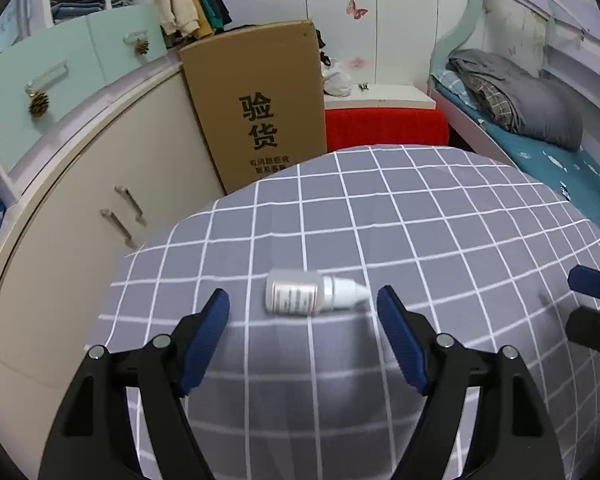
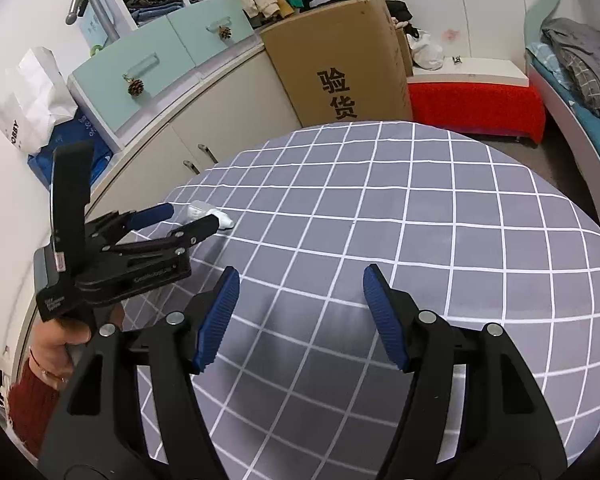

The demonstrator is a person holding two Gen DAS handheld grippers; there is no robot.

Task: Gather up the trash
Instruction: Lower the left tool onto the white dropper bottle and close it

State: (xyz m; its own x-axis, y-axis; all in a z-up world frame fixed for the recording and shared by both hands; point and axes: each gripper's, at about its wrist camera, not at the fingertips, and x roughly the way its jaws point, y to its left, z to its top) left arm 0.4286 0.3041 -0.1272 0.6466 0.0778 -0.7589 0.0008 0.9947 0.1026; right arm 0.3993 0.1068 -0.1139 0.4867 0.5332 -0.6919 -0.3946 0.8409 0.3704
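My left gripper (image 1: pixel 303 295) and right gripper (image 2: pixel 301 280), both spread and empty, over the grey checked cloth (image 1: pixel 420 220), where a small dropper bottle (image 1: pixel 312 292) lies, label blurred; cardboard box (image 1: pixel 260 108) reads 验货.
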